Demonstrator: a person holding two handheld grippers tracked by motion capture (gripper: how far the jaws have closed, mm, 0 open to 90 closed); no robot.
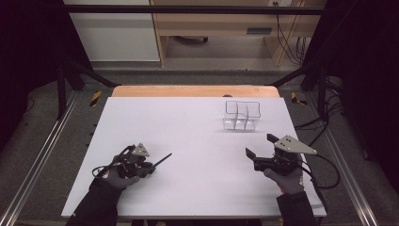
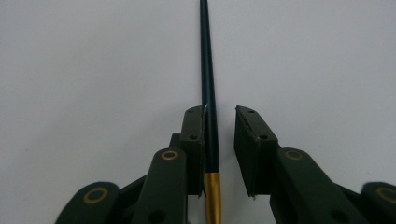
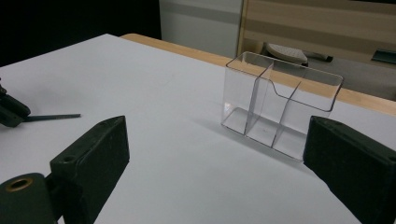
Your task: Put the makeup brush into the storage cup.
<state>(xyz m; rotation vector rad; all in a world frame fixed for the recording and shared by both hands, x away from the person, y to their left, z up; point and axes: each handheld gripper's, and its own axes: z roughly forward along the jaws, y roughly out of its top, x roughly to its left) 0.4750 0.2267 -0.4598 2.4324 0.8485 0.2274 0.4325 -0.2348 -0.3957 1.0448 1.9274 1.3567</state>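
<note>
A big white table (image 1: pixel 197 188) is filling most of the high view, and a person is sitting at the near side with a gripper in each hand. Far back on the right side, a clear plastic box (image 1: pixel 242 116) is standing upright on the table. It is split into little rooms by see-through walls, and all of them are looking empty.

The right gripper (image 1: pixel 260 146) is resting low near the right edge. Its jaws are spread wide apart and are holding nothing. In the right gripper view the clear box (image 3: pixel 280 105) is sitting straight ahead between those open jaws, but well apart from them.

The left gripper (image 1: pixel 151 167) is sitting near the front left. A thin dark stick (image 1: pixel 162 160), maybe a brush handle or a pen, is lying between its jaws. In the left gripper view the stick (image 2: pixel 208 107) is running straight out away from the gripper, with a gold band near the bottom. It is touching the left jaw, but a gap is showing at the other jaw, so the grip is looking loose, not tight.

In the high view the stick is pointing up and to the right, toward the box. The box is well apart from it, and the right hand is nearer to the box.
</note>
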